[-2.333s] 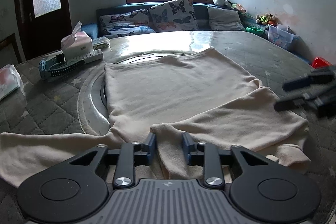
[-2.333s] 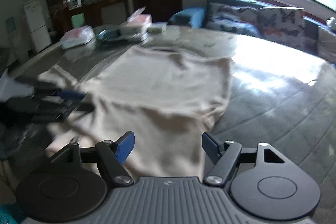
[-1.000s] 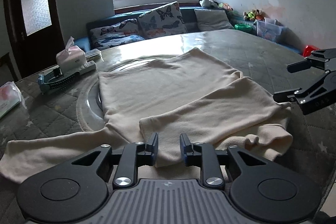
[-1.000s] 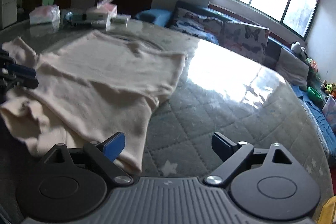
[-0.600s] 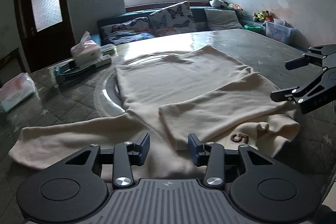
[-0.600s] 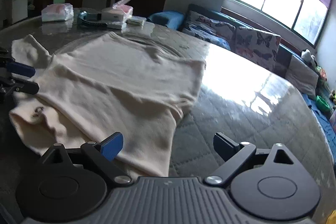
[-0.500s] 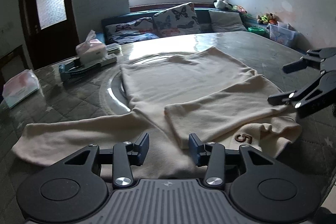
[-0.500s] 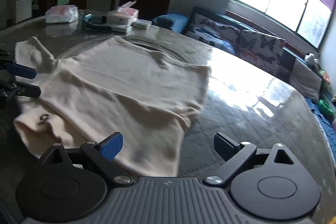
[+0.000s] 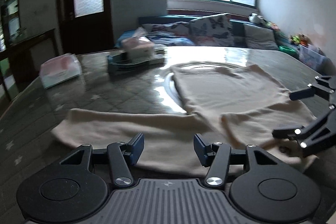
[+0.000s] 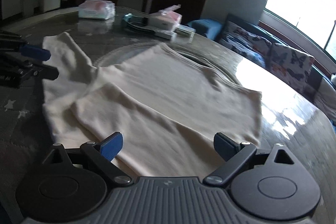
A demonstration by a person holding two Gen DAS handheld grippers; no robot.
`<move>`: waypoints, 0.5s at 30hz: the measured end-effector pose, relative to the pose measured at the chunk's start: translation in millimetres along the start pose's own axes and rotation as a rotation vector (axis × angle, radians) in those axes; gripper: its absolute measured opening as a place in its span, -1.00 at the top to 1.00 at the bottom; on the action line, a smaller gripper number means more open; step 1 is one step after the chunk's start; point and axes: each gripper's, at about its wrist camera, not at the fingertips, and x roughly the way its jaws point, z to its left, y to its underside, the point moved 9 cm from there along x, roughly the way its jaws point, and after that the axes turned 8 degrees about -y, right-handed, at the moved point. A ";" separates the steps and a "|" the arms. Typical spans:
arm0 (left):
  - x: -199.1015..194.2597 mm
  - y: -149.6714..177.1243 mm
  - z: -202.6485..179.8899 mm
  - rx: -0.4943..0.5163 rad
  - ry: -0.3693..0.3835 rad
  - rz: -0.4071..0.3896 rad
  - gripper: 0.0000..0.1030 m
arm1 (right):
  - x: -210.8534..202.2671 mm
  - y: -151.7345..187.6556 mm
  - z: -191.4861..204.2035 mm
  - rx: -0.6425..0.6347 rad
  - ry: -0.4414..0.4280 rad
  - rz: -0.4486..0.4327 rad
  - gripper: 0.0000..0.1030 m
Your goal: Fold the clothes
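A cream long-sleeved top lies flat on the quilted tabletop, just ahead of both tools. One sleeve is folded across its body; the other stretches sideways, likely awaiting its fold. The left hand-held gripper hovers over that sleeve, jaws wide and empty. The right hand-held gripper, also wide and empty, hovers over the folded side.

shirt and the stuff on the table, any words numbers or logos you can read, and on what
None can be read in these views.
Cream shirt: a small dark mark near the right gripper in the left wrist view, too blurred to read.
Tissue box: no legible print.
Plastic-wrapped pack: blurred, unreadable.
Left gripper: a tiny emblem on its ribbed housing, no letters.
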 end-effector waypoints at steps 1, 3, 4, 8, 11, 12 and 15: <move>1.0 0.5 6.6 -0.012 -0.014 0.003 -0.12 | 2.3 -3.2 4.3 -0.008 -0.008 -0.001 -0.85; 2.9 1.5 19.8 -0.036 -0.043 0.009 -0.15 | 7.2 -8.0 13.0 -0.024 -0.024 0.001 -0.85; 3.8 2.0 26.4 -0.048 -0.058 0.012 -0.16 | 9.9 -9.9 17.4 -0.033 -0.032 0.003 -0.85; 7.3 4.6 52.9 -0.098 -0.116 0.025 -0.24 | 18.3 -18.6 33.7 -0.070 -0.058 0.006 -0.85; 9.6 6.2 70.7 -0.129 -0.157 0.033 -0.28 | 21.3 -29.0 36.1 -0.077 -0.064 -0.007 -0.85; 10.7 7.1 76.3 -0.141 -0.169 0.037 -0.28 | 22.3 -32.9 35.4 -0.076 -0.062 -0.012 -0.85; 14.8 9.8 92.6 -0.177 -0.205 0.051 -0.28 | 29.4 -42.3 26.0 -0.060 -0.024 -0.016 -0.86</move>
